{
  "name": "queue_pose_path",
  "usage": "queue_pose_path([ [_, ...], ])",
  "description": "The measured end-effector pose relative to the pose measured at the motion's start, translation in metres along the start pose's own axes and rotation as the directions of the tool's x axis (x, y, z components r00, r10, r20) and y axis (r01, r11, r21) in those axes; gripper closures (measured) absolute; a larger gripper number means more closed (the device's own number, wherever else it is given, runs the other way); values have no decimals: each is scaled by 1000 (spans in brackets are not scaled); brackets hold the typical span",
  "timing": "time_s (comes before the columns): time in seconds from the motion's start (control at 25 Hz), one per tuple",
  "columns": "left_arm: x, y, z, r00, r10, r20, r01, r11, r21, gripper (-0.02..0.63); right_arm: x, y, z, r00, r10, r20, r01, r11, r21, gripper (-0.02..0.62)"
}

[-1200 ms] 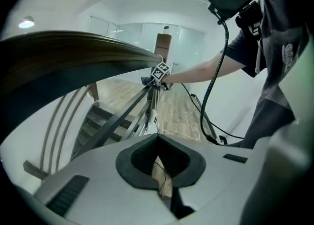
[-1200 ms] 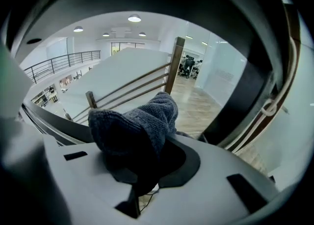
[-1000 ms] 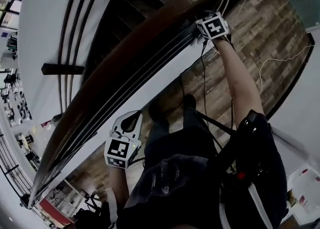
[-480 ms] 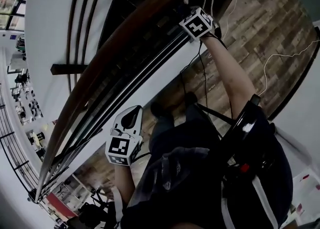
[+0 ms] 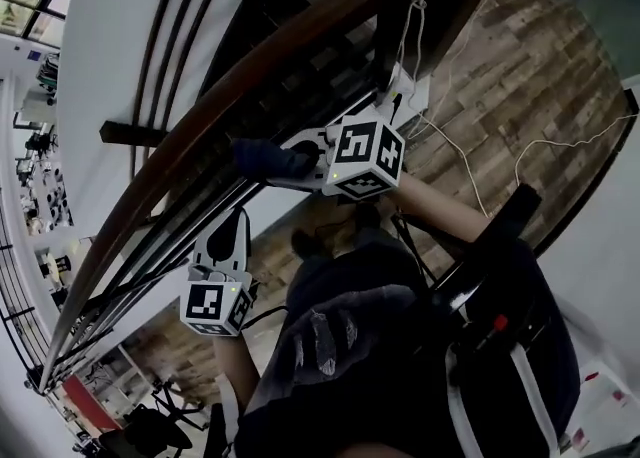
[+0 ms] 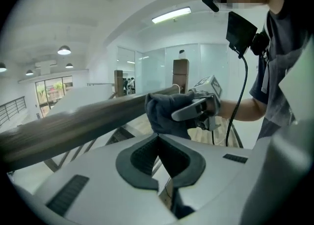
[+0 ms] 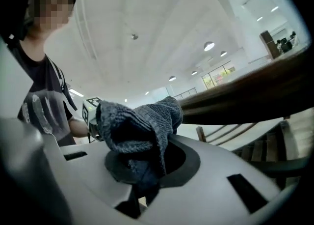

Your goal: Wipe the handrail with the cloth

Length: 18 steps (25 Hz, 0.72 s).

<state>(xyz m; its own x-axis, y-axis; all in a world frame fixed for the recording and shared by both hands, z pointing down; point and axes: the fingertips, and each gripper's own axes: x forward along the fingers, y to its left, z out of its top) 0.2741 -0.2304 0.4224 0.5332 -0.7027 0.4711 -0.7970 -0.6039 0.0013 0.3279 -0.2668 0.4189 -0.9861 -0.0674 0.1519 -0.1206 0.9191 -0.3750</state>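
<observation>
The right gripper's jaws are clamped on a dark grey knitted cloth, which bunches up out of them. The left gripper's jaws are pressed together with nothing between them.

In the head view the cloth sits at the tip of the right gripper, just below the near edge of the dark wooden handrail and over the thin black bars beneath it. No view shows whether cloth and wood touch. The left gripper hangs lower, near the person's torso and apart from the rail.

A second ago the right gripper was far up the rail with the arm stretched out. It has since come down the rail toward the body, and the cloth now shows in front of it. The left gripper has shifted only slightly, down and to the left.
</observation>
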Motion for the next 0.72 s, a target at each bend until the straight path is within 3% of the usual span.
queue_pose_path([
  [0.32,-77,47,20,988,74,137,-73,997,-15,598,49,66,35,989,124,82,-126,992,17,557],
  [0.44,-117,67,4,982,96,163,-97,995,-4,598,82,89,35,988,123,97,-128,990,50,557],
  [0.56,-156,86,-22,973,113,204,-106,993,-42,598,115,111,34,990,118,70,-123,990,74,557],
  [0.72,-206,109,-54,972,55,229,-39,997,-73,598,159,158,28,987,154,44,-158,983,99,557],
])
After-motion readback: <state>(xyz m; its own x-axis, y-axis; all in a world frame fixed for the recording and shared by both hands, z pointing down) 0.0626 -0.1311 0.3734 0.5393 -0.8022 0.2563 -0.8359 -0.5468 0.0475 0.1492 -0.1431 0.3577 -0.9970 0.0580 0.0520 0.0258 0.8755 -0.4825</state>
